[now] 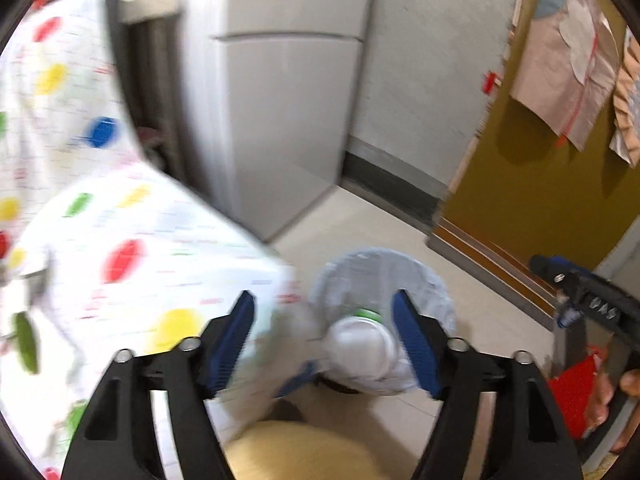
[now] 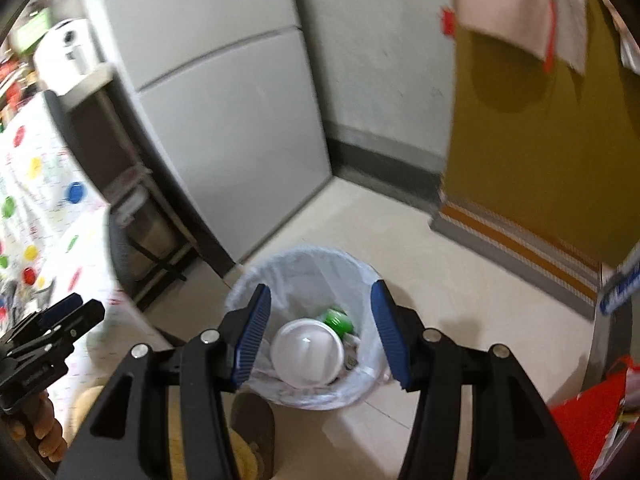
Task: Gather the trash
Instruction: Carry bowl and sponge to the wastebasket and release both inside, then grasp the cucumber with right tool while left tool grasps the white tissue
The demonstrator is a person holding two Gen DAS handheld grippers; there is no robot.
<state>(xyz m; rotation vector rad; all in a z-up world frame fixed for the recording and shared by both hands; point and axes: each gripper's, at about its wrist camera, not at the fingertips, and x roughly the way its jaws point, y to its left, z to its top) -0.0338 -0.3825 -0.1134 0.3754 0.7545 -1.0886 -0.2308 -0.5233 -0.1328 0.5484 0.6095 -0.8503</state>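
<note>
Although both views are smeared by motion, the trash bin (image 2: 308, 320) reads clearly from the right wrist: a round bin lined with a thin, pale translucent bag, standing on a light tiled floor (image 2: 460, 300) near the corner where a grey refrigerator (image 2: 224, 120) meets the wall. Inside it lies a white round container (image 2: 306, 354), dome side up, with a green piece of rubbish (image 2: 339, 320) touching its far edge. Other scraps beside them are too small and blurred to name.

From the left wrist, the bin is partly covered by the corner of a table under a white tablecloth (image 1: 120, 240) with coloured spots, and its rim is hard to trace.

The right gripper (image 2: 320, 332) hangs above the bin, its blue-padded fingers (image 2: 252, 336) parted about halfway, nothing between them. The left gripper (image 1: 324, 340) hovers with its fingers (image 1: 416, 340) spread wide, also empty; one pad overlaps the tablecloth edge in the picture, though contact cannot be judged.

At the lower left edge of the right view, a hand (image 2: 40, 428) holds the other gripper's handle, cut off by the frame. A red packet (image 2: 588, 420) sits at the lower right, mostly cropped. A mustard-yellow door (image 2: 520, 140) with hanging cloths stands to the right.
</note>
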